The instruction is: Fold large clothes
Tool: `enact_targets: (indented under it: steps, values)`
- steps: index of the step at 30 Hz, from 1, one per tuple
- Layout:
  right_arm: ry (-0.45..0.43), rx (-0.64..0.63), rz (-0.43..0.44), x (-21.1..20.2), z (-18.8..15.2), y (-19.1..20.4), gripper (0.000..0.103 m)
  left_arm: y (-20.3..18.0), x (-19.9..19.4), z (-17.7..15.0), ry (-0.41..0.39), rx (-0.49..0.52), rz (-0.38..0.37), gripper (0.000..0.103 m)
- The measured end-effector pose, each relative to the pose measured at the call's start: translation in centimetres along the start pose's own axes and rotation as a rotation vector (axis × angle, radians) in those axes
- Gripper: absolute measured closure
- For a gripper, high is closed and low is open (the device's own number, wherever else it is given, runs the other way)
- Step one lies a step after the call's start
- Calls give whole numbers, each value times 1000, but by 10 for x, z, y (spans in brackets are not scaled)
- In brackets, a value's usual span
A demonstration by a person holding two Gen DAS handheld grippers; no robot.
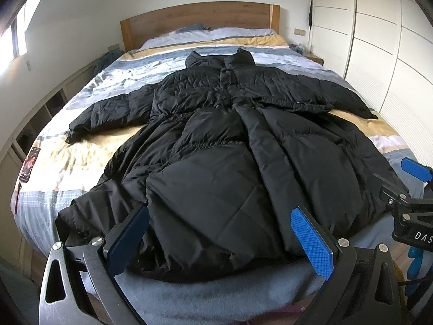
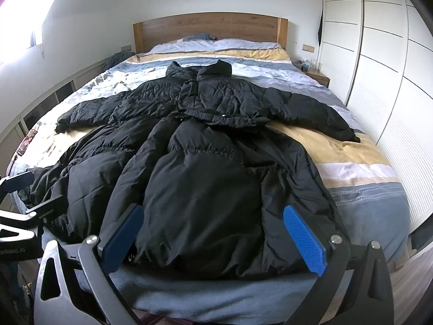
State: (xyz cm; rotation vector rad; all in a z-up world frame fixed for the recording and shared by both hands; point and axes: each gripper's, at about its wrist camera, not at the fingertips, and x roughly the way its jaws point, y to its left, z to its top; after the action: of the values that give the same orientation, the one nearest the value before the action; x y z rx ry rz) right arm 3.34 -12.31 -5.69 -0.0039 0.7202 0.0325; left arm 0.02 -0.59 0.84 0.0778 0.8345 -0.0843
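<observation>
A long black puffer coat (image 1: 216,146) lies spread flat on the bed, collar toward the headboard, both sleeves stretched out sideways, hem at the foot. It also fills the right wrist view (image 2: 205,162). My left gripper (image 1: 219,233) is open and empty, hovering over the hem near the foot of the bed. My right gripper (image 2: 213,230) is open and empty too, above the hem further right. The right gripper's blue pad shows at the right edge of the left wrist view (image 1: 415,169); the left gripper's dark pad shows at the left edge of the right wrist view (image 2: 20,181).
The bed (image 1: 81,162) has a striped blue, white and yellow duvet and a wooden headboard (image 1: 200,19). White wardrobe doors (image 1: 379,40) run along the right side. A low shelf unit (image 1: 40,116) lines the left wall. A nightstand (image 2: 316,77) stands at the far right.
</observation>
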Motion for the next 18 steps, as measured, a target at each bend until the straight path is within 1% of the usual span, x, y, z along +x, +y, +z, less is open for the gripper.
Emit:
enact_targets:
  steps: [8, 18]
  values:
    - [-21, 5, -4, -7, 1, -5, 0, 4, -11, 5, -7, -16, -21, 1]
    - [-38, 23, -28, -14, 5, -16, 0, 6, -16, 10, 9, -43, -67, 1]
